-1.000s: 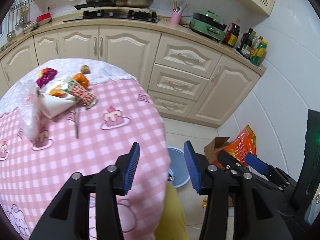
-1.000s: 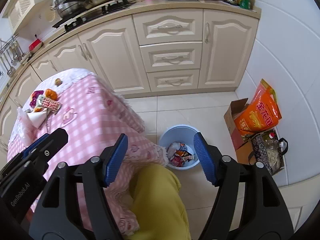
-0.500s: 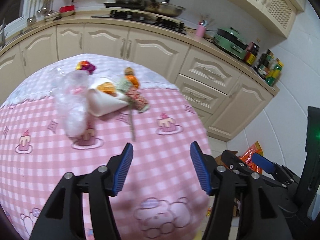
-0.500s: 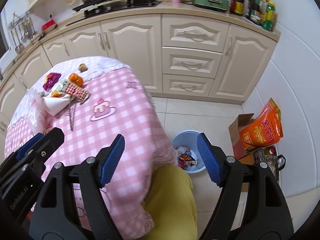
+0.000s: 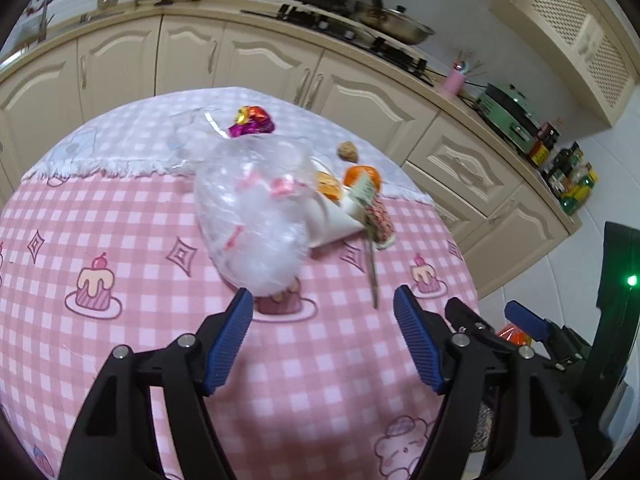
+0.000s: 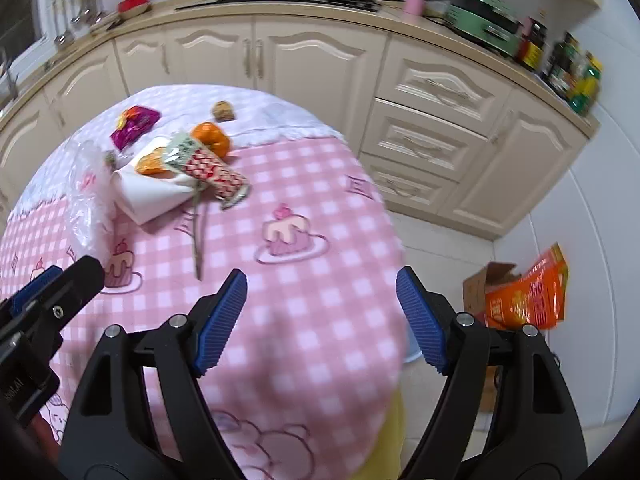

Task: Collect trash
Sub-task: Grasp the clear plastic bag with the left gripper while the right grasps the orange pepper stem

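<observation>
— Pink checked cloth covers the table point(image 5: 120, 360). What litter lies on it?

— A crumpled clear plastic bag point(image 5: 256, 216) is the landmark. Touching its right side lies a white paper cone point(image 5: 332, 220); on the cone's far end rest orange peel point(image 5: 328, 186) and a red-patterned wrapper point(image 5: 378, 216). Beyond the bag sits a purple foil wrapper point(image 5: 252, 122). A thin twig point(image 5: 372, 268) lies right of the bag.

— And the grippers?

— The left gripper point(image 5: 324, 320) hovers just in front of the bag, fingers spread, holding nothing. The right gripper point(image 6: 320, 304) hangs over the cloth, well to the right of the bag, fingers also spread and empty.
</observation>
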